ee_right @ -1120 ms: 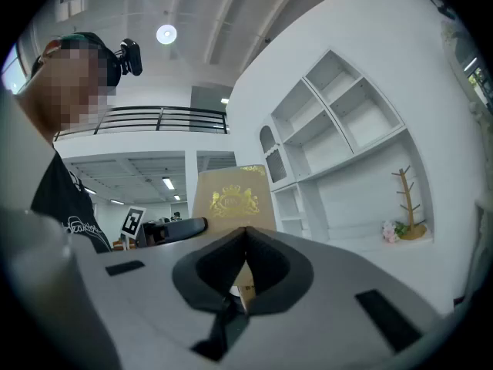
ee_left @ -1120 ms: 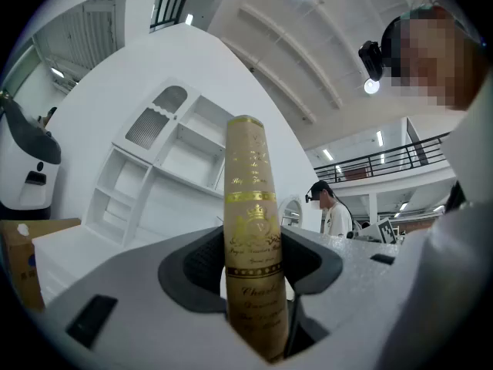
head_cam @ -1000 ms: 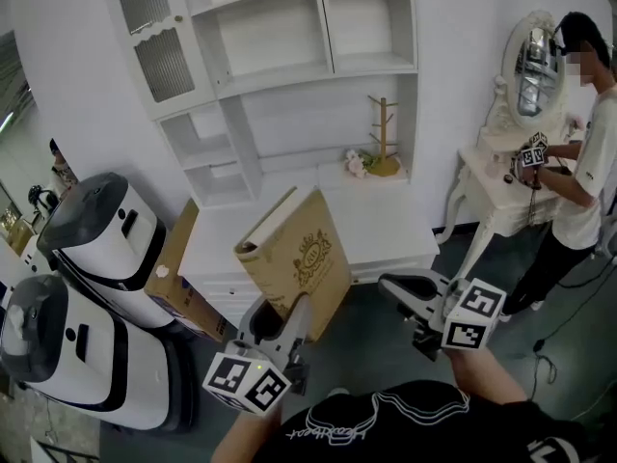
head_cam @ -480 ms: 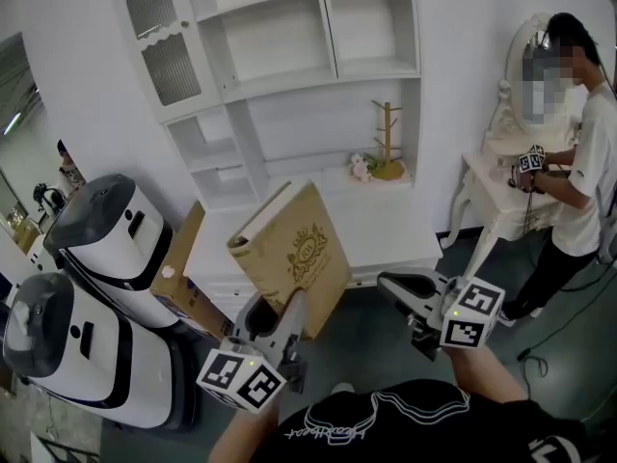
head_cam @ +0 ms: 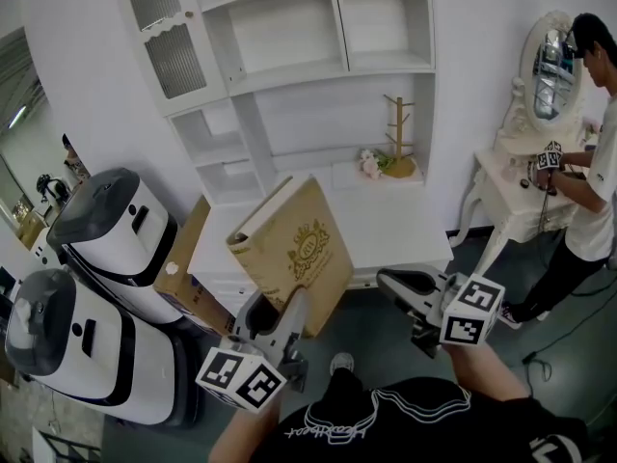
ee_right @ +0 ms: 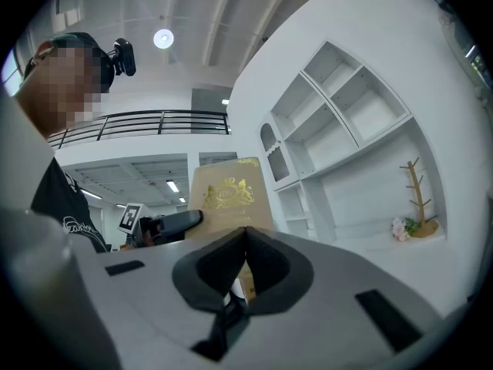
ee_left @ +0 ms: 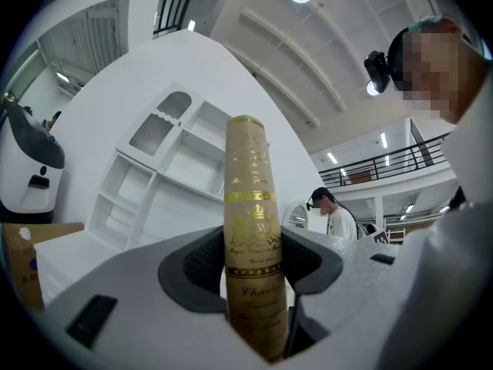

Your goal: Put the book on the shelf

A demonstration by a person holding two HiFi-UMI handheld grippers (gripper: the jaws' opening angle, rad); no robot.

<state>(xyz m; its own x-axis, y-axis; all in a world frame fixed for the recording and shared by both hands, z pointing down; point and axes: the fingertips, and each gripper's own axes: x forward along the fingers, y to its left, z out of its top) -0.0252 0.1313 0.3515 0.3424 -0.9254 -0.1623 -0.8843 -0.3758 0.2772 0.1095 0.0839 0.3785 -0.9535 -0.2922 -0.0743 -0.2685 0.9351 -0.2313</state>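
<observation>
**Head view.** Your left gripper [head_cam: 278, 318] pinches the book [head_cam: 294, 249] at its lower end, one jaw on each cover. The book hangs in mid-air above the floor, cover toward you. Its long axis runs from the fingers up toward 1 o'clock.

**Left gripper view.** The gilt spine stands upright between the jaws and rises to 12 o'clock, filling the gap.

**Right gripper.** Your right gripper [head_cam: 410, 285] sits at 3 o'clock of the book, apart from it. Its jaws are pressed together on nothing.

**Shelf.** The shelf [head_cam: 289, 61] lies at 12 o'clock of the book, well apart, with its bays open toward you.

**Next move.** The left hand alone bears the load, so the move likely turns on carrying the book toward 12 o'clock with its long axis near upright
</observation>
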